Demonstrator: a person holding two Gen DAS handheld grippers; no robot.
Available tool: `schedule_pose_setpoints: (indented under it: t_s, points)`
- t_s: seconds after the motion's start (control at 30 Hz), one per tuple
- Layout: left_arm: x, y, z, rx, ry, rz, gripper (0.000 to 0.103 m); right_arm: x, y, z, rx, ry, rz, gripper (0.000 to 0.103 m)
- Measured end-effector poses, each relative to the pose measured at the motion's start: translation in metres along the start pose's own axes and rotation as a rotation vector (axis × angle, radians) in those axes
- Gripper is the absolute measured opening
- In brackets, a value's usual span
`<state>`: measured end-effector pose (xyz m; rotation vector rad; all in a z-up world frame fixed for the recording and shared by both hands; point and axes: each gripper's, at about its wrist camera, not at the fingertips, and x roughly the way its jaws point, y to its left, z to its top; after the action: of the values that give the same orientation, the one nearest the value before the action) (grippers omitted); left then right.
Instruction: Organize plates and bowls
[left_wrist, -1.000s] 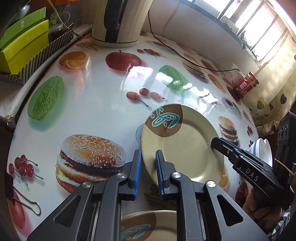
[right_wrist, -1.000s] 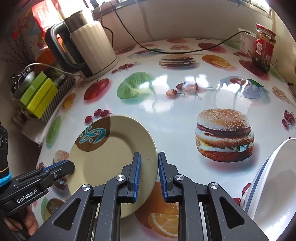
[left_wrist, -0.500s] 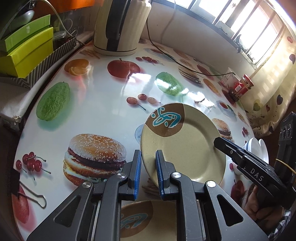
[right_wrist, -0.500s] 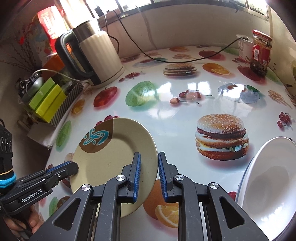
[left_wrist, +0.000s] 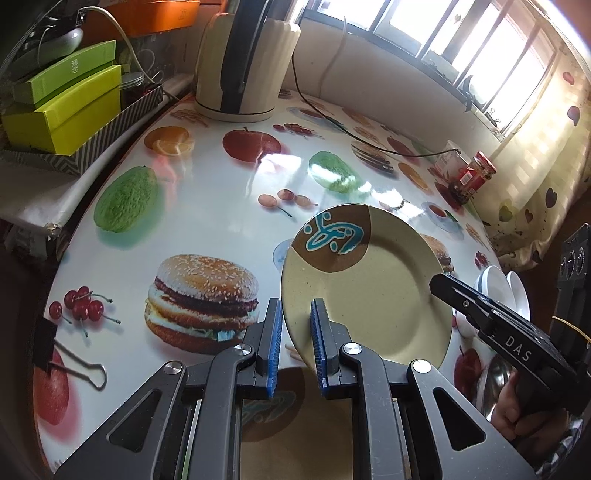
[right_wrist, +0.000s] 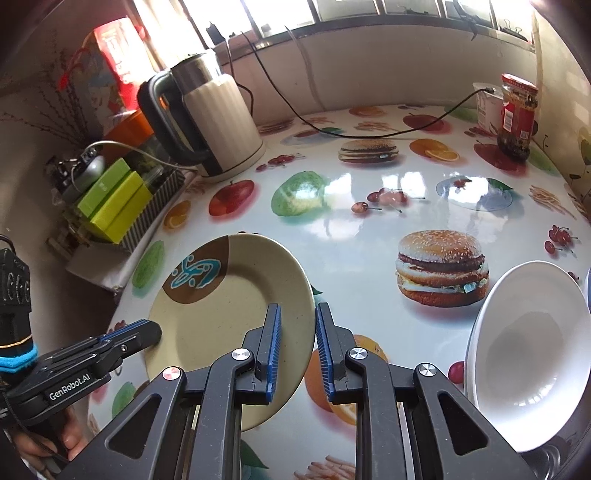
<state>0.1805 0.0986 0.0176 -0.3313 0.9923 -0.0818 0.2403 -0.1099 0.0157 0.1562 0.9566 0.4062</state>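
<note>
A beige plate (left_wrist: 373, 291) with a brown patch and teal squiggle is held above the table between both grippers; it also shows in the right wrist view (right_wrist: 221, 314). My left gripper (left_wrist: 295, 343) is shut on its left rim. My right gripper (right_wrist: 297, 347) is shut on its right rim and appears in the left wrist view (left_wrist: 439, 286). A second matching plate (left_wrist: 291, 432) lies below, partly hidden by my left gripper. A white bowl (right_wrist: 528, 362) stands tilted at the right, and white bowls (left_wrist: 498, 291) show past the plate.
A cream kettle (right_wrist: 214, 122) with its cable stands at the table's back. Green boxes (left_wrist: 66, 107) sit in a striped tray off the left edge. A red jar (right_wrist: 517, 114) stands far right. A binder clip (left_wrist: 70, 358) lies near the left edge.
Both grippers have lifted the beige plate higher above the table. The plate below now shows more distinctly under it.
</note>
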Motion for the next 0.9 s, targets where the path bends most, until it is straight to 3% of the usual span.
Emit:
schedule_pose_setpoints:
  t_s: [0.9]
  points:
    - [-0.04,0.034,-0.074,-0.075,-0.019,0.034,0.016,-0.016,0.034,-0.068,-0.046,0.057,0.082,0.019]
